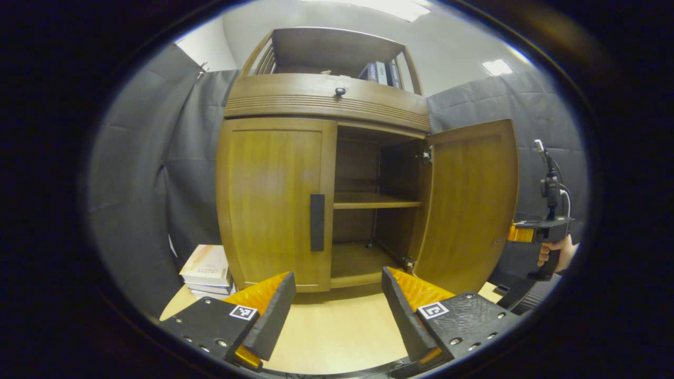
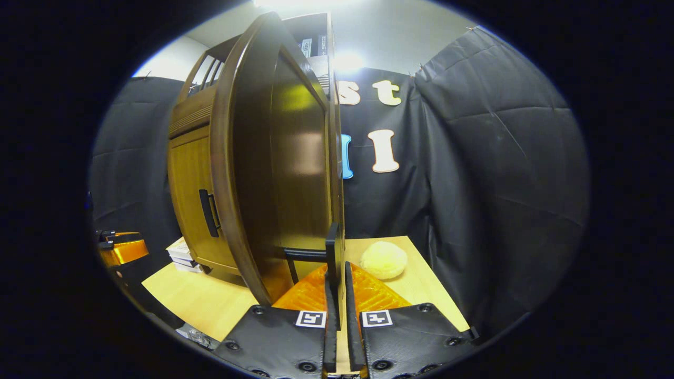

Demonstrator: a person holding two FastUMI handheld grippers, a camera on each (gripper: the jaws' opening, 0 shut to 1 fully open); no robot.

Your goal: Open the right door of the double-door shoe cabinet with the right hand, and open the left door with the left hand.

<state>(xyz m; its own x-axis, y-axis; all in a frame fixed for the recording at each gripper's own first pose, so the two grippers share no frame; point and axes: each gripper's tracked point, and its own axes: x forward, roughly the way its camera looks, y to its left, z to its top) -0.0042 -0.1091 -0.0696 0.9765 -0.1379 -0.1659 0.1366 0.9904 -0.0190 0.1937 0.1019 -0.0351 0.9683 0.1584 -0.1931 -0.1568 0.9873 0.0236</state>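
Ahead of our left hand-held gripper [image 1: 337, 300], the shoe cabinet [image 1: 326, 100] stood on the desk [image 1: 337, 331] with its left door [image 1: 274, 202] closed and its right door [image 1: 471, 202] swung wide, showing a bare inner shelf [image 1: 375, 200]. We held that gripper's fingers spread, touching nothing. Our right hand-held gripper [image 2: 337, 310] sat at the right door's edge, fingers nearly together, pinching its dark handle [image 2: 333, 250].
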